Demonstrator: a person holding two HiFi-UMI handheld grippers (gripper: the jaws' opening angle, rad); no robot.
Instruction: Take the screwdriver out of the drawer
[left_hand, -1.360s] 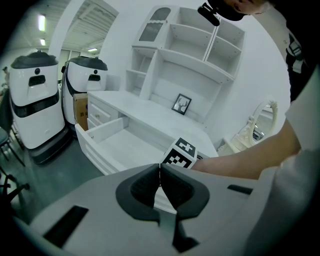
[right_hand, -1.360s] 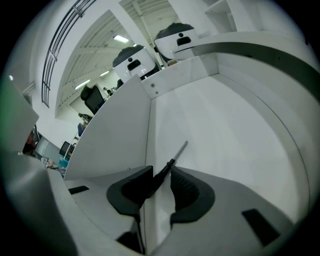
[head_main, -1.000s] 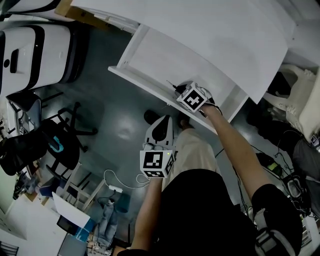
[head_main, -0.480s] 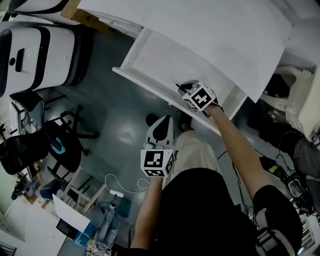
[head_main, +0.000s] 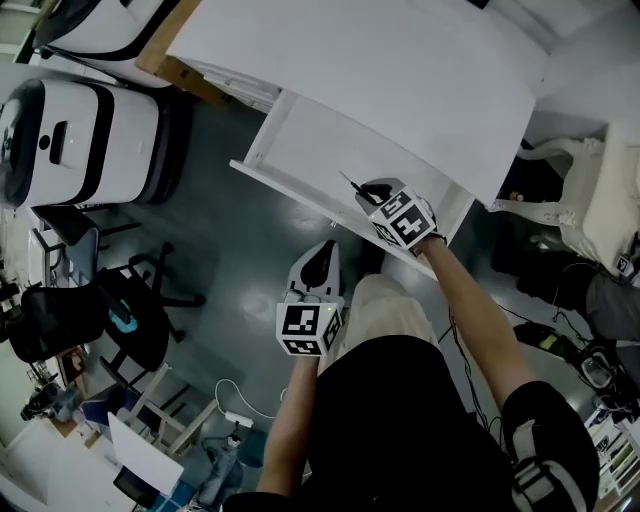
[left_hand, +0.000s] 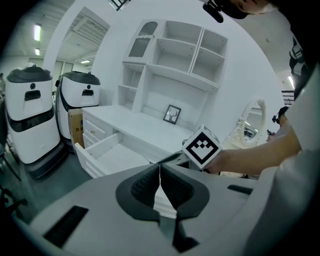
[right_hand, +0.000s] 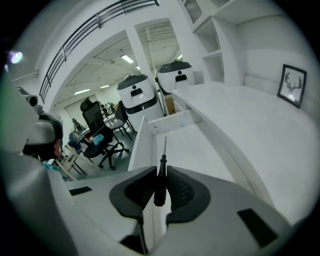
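A slim screwdriver (right_hand: 160, 177) with a black handle and thin metal shaft sits between the pads of my right gripper (right_hand: 159, 187), which is shut on the handle; the shaft points out over the open white drawer (right_hand: 190, 145). In the head view the right gripper (head_main: 372, 192) hangs above the drawer's (head_main: 320, 150) front right part, the screwdriver (head_main: 354, 184) tip sticking out up and left. My left gripper (left_hand: 159, 181) is shut with nothing in it. It is held lower in the head view, left gripper (head_main: 318, 262), in front of the drawer.
A white desk top (head_main: 400, 70) with shelves (left_hand: 175, 65) and a small framed picture (left_hand: 173, 114) stands above the drawer. Two white robots (head_main: 80, 140) and a black office chair (head_main: 110, 310) stand at the left on the grey floor. A cream chair (head_main: 590, 200) is at the right.
My right gripper has lifted up out of the drawer with the screwdriver in it. The left gripper has risen a little. The view has shifted slightly.
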